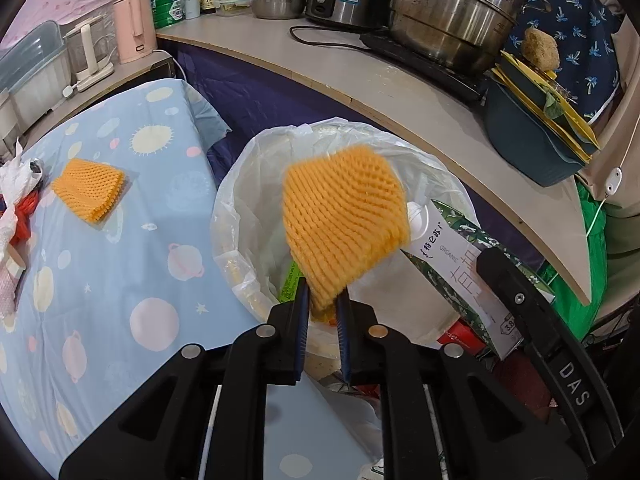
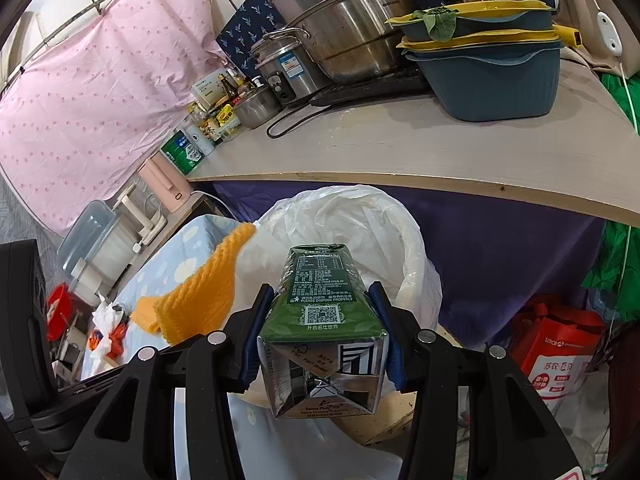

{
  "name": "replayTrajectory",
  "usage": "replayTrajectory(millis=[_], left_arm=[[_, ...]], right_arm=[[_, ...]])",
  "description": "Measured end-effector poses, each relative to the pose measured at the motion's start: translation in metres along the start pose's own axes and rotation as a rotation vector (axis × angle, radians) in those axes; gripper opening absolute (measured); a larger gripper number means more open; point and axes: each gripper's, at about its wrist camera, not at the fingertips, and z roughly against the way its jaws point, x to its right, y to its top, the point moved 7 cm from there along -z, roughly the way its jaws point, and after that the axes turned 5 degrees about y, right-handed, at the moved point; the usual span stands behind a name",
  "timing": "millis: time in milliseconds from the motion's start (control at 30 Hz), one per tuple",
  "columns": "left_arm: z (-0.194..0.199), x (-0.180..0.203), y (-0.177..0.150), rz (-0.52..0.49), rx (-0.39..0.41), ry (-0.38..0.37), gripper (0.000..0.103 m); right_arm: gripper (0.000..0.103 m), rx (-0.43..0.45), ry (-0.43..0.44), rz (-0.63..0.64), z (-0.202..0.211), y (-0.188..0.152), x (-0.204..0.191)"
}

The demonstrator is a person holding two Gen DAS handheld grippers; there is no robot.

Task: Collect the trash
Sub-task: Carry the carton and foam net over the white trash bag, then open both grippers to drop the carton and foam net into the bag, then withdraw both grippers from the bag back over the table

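Observation:
My left gripper (image 1: 322,300) is shut on an orange foam fruit net (image 1: 344,220) and holds it over the mouth of a bin lined with a white plastic bag (image 1: 240,184). My right gripper (image 2: 322,312) is shut on a green milk carton (image 2: 322,320) and holds it over the same lined bin (image 2: 400,232). The carton also shows in the left wrist view (image 1: 460,256), and the held net in the right wrist view (image 2: 204,292). A second orange net (image 1: 90,190) lies on the blue patterned tablecloth (image 1: 120,280).
Crumpled white paper and red wrappers (image 1: 16,196) lie at the table's left edge. A wooden counter (image 1: 360,80) behind the bin carries steel pots (image 1: 452,12), a rice cooker, bottles and a blue basin (image 1: 528,140). A red shopping bag (image 2: 556,348) stands on the floor.

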Motion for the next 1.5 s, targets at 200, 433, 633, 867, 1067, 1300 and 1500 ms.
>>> replayTrajectory(millis=[200, 433, 633, 867, 1067, 1300, 1500], left_arm=[[-0.003, -0.005, 0.002, 0.008, 0.005, 0.024, 0.028], [0.007, -0.011, 0.006, 0.011, 0.058, 0.059, 0.06], [0.007, -0.017, 0.005, 0.03, 0.054, 0.06, 0.061], [0.014, -0.021, 0.005, 0.042, 0.063, 0.055, 0.062], [0.02, -0.027, 0.005, 0.056, 0.07, 0.05, 0.063], [0.028, -0.04, 0.004, 0.086, 0.079, 0.043, 0.064], [0.036, -0.058, 0.004, 0.123, 0.098, 0.043, 0.068]], right_arm=[[0.048, -0.016, 0.005, 0.007, -0.009, 0.0, -0.004], [0.051, 0.008, 0.016, 0.002, -0.006, 0.004, -0.01], [0.055, 0.019, 0.018, 0.016, -0.002, 0.005, -0.018], [0.055, 0.024, 0.02, 0.027, 0.002, 0.005, -0.026], [0.056, 0.029, 0.02, 0.039, 0.007, 0.003, -0.034], [0.056, 0.03, 0.023, 0.062, 0.009, 0.002, -0.048], [0.056, 0.02, 0.028, 0.093, 0.008, -0.003, -0.065]])
